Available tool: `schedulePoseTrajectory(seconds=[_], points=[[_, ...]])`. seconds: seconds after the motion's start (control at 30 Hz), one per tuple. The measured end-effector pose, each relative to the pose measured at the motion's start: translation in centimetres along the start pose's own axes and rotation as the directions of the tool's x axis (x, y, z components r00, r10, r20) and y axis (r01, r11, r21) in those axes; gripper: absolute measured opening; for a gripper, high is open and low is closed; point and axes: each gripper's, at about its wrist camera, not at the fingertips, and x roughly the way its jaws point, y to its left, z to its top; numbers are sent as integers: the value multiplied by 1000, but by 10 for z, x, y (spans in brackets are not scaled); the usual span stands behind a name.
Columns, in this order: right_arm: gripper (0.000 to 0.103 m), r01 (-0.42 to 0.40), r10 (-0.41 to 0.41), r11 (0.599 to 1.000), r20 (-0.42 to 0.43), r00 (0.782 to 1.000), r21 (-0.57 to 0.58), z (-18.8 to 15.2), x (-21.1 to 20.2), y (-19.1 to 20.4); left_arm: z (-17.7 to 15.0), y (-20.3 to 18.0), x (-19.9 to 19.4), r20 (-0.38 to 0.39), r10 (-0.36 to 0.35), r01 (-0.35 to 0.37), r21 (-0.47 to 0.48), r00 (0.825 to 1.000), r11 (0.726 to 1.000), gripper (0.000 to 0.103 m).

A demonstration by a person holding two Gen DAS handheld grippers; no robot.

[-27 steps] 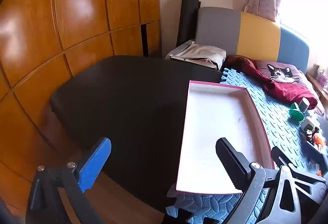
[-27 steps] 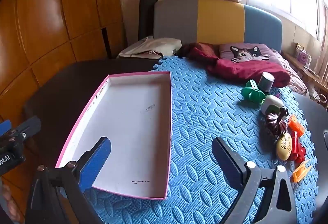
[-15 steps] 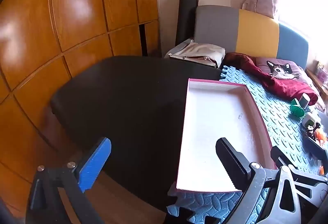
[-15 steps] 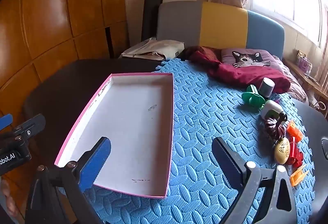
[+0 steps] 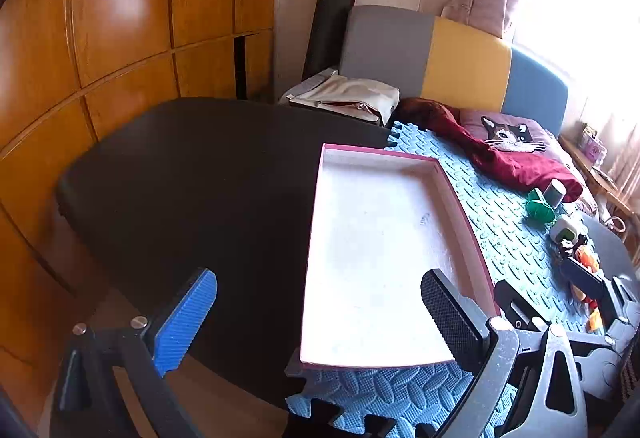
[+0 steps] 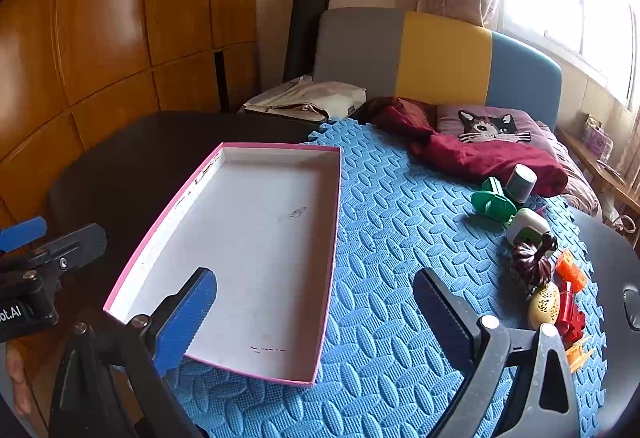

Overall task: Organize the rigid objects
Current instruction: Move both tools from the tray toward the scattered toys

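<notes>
Holding both tools wide and empty, left tool [image 5: 318,318] and right tool [image 6: 314,312], you face an empty pink tray [image 6: 330,238] on the blue mat [image 6: 400,238], where clustered toys [image 6: 540,278] far right risk scattering if nudged.

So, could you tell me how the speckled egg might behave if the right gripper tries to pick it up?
The egg looks smooth and rounded, so it may slip between the flat pads. It probably rolls if nudged, though the red block beside it could stop it. It seems small, likely light.
</notes>
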Motion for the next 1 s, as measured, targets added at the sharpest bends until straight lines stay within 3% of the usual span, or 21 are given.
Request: schedulePoseTrajectory(seconds=[0.27, 0.57, 0.9, 1.0], points=[[100, 28, -28, 1000, 8, 1000, 2, 4, -4, -12, 0, -9, -2, 26, 33, -35, 62, 999, 998, 103], [100, 68, -68, 997, -1, 998, 41, 10, -5, -50, -3, -26, 2, 21, 8, -10, 131, 1000, 991, 103], [100, 132, -132, 983, -6, 991, 125, 24, -15, -125, 0, -49, 13, -27, -53, 57, 175, 998, 983, 103], [100, 100, -111, 972, 39, 993, 211, 31, -26, -164, 1, -59, 17, -33, -67, 72, 203, 997, 977, 103]])
